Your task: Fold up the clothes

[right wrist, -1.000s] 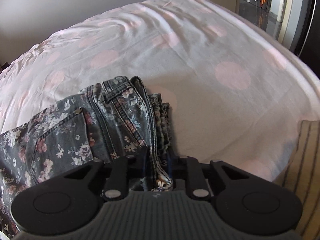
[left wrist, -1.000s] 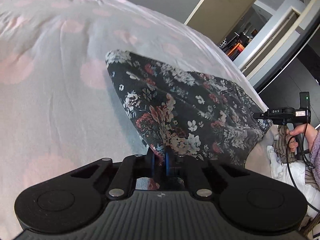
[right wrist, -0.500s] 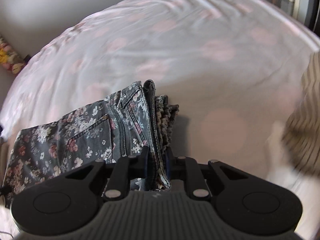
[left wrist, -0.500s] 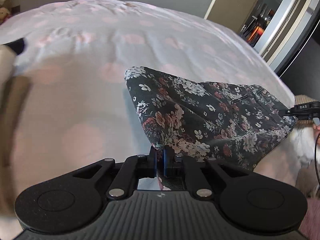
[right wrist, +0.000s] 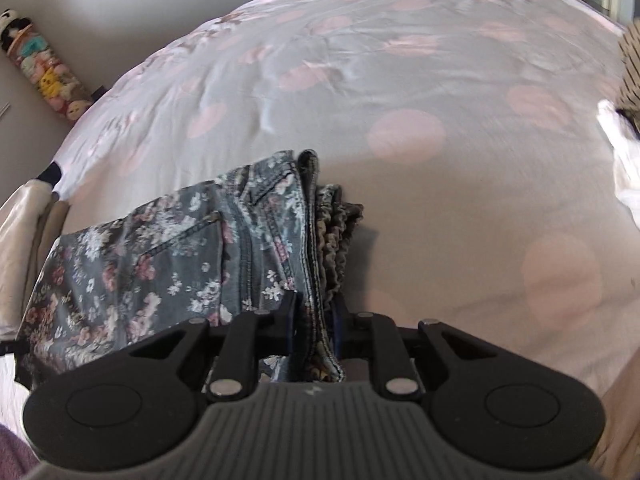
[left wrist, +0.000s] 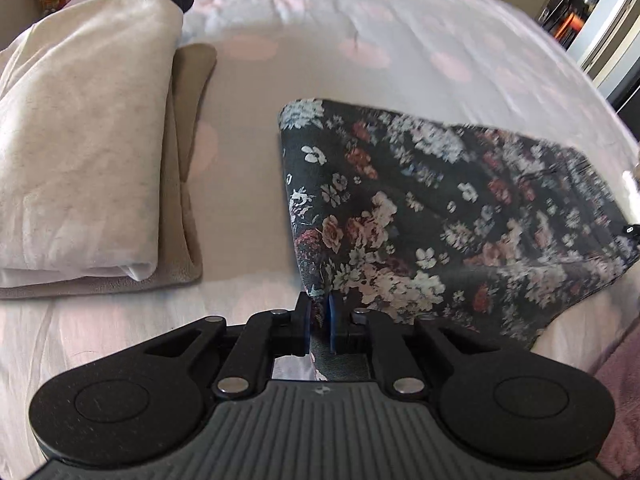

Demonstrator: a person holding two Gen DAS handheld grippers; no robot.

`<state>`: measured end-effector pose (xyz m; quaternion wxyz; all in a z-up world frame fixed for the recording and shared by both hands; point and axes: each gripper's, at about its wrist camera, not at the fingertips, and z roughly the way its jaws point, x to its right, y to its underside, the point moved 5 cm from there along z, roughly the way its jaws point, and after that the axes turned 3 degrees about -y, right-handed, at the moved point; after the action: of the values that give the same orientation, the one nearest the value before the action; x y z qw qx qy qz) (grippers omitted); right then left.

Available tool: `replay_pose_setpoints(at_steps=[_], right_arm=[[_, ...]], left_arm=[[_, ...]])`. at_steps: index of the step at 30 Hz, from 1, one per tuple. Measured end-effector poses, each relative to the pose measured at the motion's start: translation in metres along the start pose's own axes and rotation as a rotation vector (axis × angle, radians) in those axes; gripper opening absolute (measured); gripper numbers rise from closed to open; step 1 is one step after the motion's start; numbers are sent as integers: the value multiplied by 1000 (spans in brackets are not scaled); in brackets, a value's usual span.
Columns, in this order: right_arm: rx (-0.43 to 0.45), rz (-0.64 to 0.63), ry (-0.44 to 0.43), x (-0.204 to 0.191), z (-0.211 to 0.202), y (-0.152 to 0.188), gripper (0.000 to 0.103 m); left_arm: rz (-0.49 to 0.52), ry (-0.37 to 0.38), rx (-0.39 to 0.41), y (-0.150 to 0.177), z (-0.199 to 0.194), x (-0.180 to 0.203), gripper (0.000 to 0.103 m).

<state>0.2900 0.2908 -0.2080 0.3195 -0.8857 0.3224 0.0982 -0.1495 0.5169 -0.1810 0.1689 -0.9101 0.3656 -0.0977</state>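
Near the bed's (left wrist: 400,20) left edge lie 2 folded pieces, a cream top (left wrist: 80,128) on a tan one (left wrist: 188,184). The left gripper (left wrist: 319,316) is clenched on the folded end of the floral jeans (left wrist: 420,216); the right gripper (right wrist: 314,312) is clamped on their waistband. Holding both ends likely lets the fold travel intact. The jeans hang just above the bed's near edge, long axis running left to right between the grippers.

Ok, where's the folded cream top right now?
In the left wrist view, the folded cream top lies left of the floral jeans, on a tan garment.
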Motion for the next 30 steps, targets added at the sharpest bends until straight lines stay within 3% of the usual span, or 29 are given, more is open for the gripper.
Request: replay_pose_setpoints(at_steps=[1,3,7,9,11,15,20,23,28,30], right_arm=[[5,17,8,4,1,0,35],[33,72,27,16,-5,1,36],[181,152,9,25,-36,5,38],[247,96,-26,11,-50,5,38],[269,12,-34,-12,-55,8,37],[237,-174,-94,-69,-48,23,24],[167,-282,-132,-105,-19,39,21],[118,-321,-146,-120,1,47,21],[77,-303,-138,-121,34,42,21],[64,-307,-121,-121,49,39,21]], left_arm=[[6,-20,-19,-2,4,1,11],[22,-79,-17,0,2,1,12],[39,-142,98,-5,-27,9,18],[38,-125,160,-9,-41,20,19],[41,-51,196,-12,-47,41,19],[116,62,175,-11,-31,94,19],[159,130,96,-3,12,137,19],[149,133,88,-2,29,142,19],[65,146,176,-29,29,126,19],[37,142,172,-39,41,121,19]])
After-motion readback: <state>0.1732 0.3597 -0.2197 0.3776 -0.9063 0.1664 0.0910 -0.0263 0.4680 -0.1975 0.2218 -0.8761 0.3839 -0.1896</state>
